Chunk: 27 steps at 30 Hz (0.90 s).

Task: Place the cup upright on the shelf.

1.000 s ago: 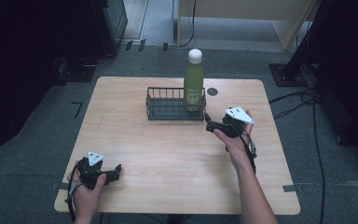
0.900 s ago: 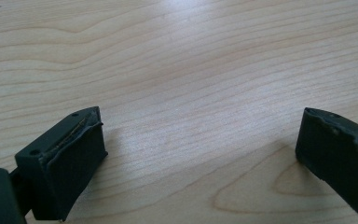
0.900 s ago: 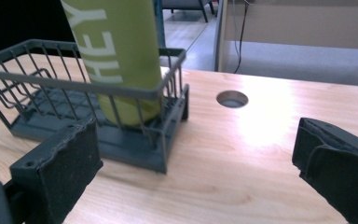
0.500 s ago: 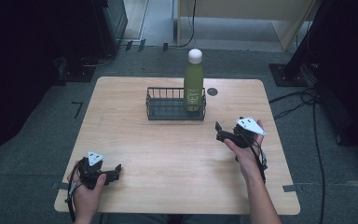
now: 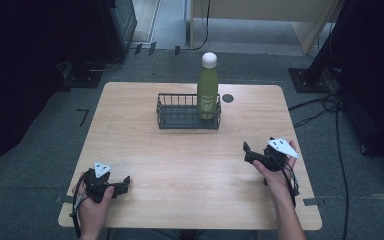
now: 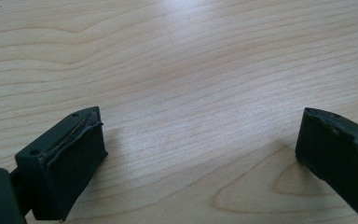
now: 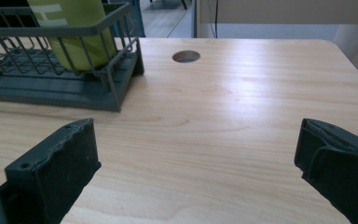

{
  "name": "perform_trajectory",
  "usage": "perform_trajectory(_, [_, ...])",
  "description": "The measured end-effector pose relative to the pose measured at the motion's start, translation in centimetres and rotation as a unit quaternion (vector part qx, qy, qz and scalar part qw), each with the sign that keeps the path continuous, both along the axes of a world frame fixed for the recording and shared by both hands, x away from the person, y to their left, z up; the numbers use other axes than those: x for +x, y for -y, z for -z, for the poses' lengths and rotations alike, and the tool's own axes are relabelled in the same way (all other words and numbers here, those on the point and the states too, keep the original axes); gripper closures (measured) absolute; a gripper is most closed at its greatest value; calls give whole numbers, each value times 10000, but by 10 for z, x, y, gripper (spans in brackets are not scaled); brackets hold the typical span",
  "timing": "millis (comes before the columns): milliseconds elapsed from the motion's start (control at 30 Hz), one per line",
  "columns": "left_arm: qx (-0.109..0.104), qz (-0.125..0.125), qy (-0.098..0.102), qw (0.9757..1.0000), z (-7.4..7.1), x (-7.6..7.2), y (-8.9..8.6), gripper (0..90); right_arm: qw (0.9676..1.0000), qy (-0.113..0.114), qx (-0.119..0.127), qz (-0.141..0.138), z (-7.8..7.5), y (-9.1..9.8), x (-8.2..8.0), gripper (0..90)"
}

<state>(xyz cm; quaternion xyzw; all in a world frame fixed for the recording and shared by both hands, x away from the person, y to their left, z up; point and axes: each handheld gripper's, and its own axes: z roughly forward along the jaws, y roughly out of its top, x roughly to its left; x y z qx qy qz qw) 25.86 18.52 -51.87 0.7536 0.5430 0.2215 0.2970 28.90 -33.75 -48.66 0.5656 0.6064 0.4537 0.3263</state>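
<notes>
On light wooden table (image 5: 180, 165): dark wire basket (image 5: 180, 112) near far edge, holding tall green bottle with white cap (image 5: 208, 90) upright in its right end, long axis vertical. Nothing else in basket. Round cable hole (image 5: 227, 98) just beside basket's right end. Right gripper (image 5: 254, 156) nearer of the two, bottle ahead and to left of its jaws; jaws wide apart, empty. Left gripper (image 5: 120, 184) at near left corner, well apart from basket, jaws spread, empty.
</notes>
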Motion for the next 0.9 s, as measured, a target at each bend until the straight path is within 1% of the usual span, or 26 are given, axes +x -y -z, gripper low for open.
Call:
perform_trajectory(33, [0, 0, 0, 10000, 0, 0, 0, 15, 10000, 0, 0, 0, 0, 0, 0, 0])
perform_trajectory(100, [1, 2, -1, 10000, 0, 0, 0, 15, 10000, -44, 15, 66, 3, 7, -6, 0])
perform_trajectory(200, [1, 1, -1, 10000, 0, 0, 0, 15, 9999, -68, 22, 102, 6, 11, -11, 0])
perform_trajectory(233, [0, 1, -1, 10000, 0, 0, 0, 15, 9999, -94, 35, 140, 8, 15, -16, 0])
perform_trajectory(267, [0, 1, -1, 10000, 0, 0, 0, 15, 9999, -94, 35, 140, 8, 15, -16, 0])
perform_trajectory(467, [1, 1, -2, 10000, 0, 0, 0, 15, 9995, -164, -4, 261, 14, 30, -32, 0])
perform_trajectory(500, [1, 1, -2, 10000, 0, 0, 0, 15, 9995, -164, -4, 261, 14, 30, -32, 0])
perform_trajectory(633, [0, 0, -1, 10000, 0, 0, 0, 15, 9993, -191, -23, 332, 16, 38, -42, 0])
perform_trajectory(667, [0, 0, -1, 10000, 0, 0, 0, 15, 9993, -191, -23, 332, 16, 38, -42, 0])
perform_trajectory(700, [2, 2, -1, 10000, 0, 0, 0, 15, 9992, -204, -47, 346, 18, 41, -46, 0])
perform_trajectory(733, [2, 2, -1, 10000, 0, 0, 0, 15, 9992, -204, -47, 346, 18, 41, -46, 0])
perform_trajectory(767, [2, 2, -1, 10000, 0, 0, 0, 15, 9990, -237, -43, 372, 19, 44, -50, 0])
perform_trajectory(867, [1, 1, -1, 10000, 0, 0, 0, 15, 9988, -258, -63, 406, 21, 47, -54, 0])
perform_trajectory(900, [0, 0, -1, 10000, 0, 0, 0, 15, 9986, -292, -45, 444, 23, 51, -58, 0])
